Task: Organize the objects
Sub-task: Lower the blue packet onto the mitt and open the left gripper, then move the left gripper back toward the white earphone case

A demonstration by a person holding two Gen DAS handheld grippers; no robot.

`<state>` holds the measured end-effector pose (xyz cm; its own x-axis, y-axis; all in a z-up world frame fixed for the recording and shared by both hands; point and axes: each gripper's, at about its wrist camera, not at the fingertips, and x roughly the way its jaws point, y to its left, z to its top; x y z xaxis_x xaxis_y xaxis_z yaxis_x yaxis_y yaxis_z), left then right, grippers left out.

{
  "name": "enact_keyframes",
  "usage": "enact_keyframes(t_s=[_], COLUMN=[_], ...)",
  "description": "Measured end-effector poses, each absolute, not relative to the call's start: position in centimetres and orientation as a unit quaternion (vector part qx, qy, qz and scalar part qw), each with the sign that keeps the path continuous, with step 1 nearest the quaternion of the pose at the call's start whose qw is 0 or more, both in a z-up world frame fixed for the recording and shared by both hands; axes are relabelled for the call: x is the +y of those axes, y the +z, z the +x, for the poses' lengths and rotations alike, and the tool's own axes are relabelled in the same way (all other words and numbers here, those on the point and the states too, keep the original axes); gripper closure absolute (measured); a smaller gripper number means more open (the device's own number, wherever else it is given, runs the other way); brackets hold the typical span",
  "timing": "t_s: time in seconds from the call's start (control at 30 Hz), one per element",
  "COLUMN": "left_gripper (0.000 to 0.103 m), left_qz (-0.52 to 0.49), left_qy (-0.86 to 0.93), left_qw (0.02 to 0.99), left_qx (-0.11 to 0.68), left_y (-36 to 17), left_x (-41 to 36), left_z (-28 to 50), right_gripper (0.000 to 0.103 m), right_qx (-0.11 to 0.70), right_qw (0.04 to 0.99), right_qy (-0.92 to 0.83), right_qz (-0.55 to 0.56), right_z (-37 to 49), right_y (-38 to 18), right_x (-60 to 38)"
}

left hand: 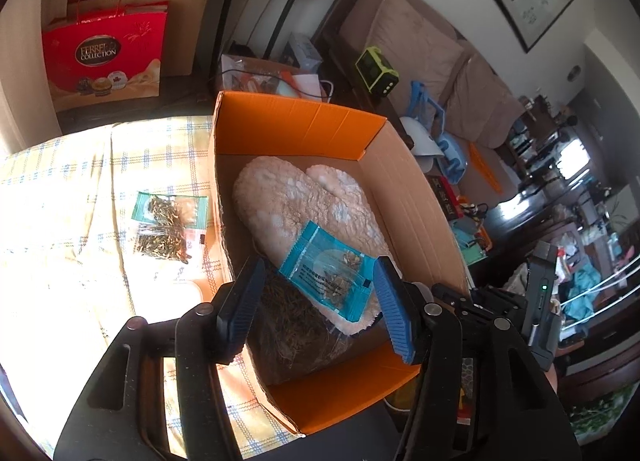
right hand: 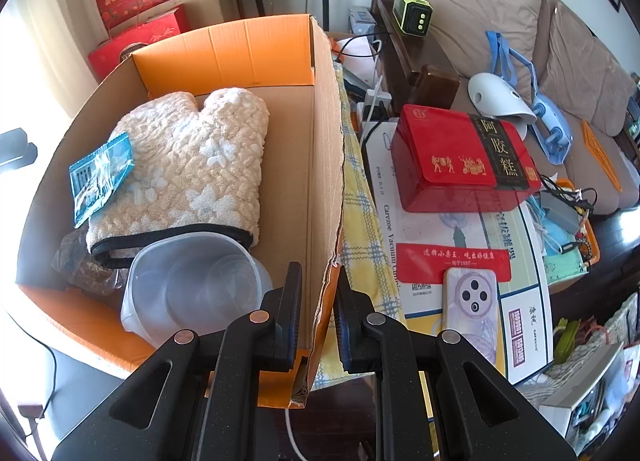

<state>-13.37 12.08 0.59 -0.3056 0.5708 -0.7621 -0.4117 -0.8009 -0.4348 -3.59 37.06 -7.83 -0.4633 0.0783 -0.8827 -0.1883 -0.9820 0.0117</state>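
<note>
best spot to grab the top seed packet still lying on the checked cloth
Grip the upper seed packet by its plain teal left end, coming from above, the cloth side. It lies flat, its lower edge meets the second packet, and the box wall crowds its right end.

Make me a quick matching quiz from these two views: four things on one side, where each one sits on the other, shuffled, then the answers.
1. blue packet
2. clear plastic tub
3. phone
4. two seed packets

A. on the checked cloth, left of the box
B. on the oven mitt
C. outside the box, below the red tin
D. in the box's near corner

Pairs: 1-B, 2-D, 3-C, 4-A
</note>
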Motion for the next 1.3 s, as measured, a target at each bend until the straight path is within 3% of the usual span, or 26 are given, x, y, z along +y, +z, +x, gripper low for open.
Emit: enact_keyframes(t_s=[0.3, 0.93, 1.3], left_gripper=[0.034, 0.033, 0.033], left_qz=[-0.492, -0.538, -0.5], left_qy=[0.83, 0.824, 0.839], left_qw=[0.255, 0.171, 0.217], left_qx=[-0.067, -0.05, -0.008], left_y=[0.5, -7.0, -9.8], left_x=[9.1, 4.0, 4.8], left_z=[-14.4, -15.3, -12.1], right_gripper=[0.087, 0.087, 0.087], right_qx=[0.054, 0.054, 0.057], right_qw=[0.078, 0.079, 0.078], right_qy=[0.854, 0.854, 0.855], right_qz=[-0.512, -0.512, -0.51], right_z=[-3.6, -3.6, -3.4], right_y=[-7.8, -7.8, -7.7], right_x=[37.1, 37.0, 37.0])
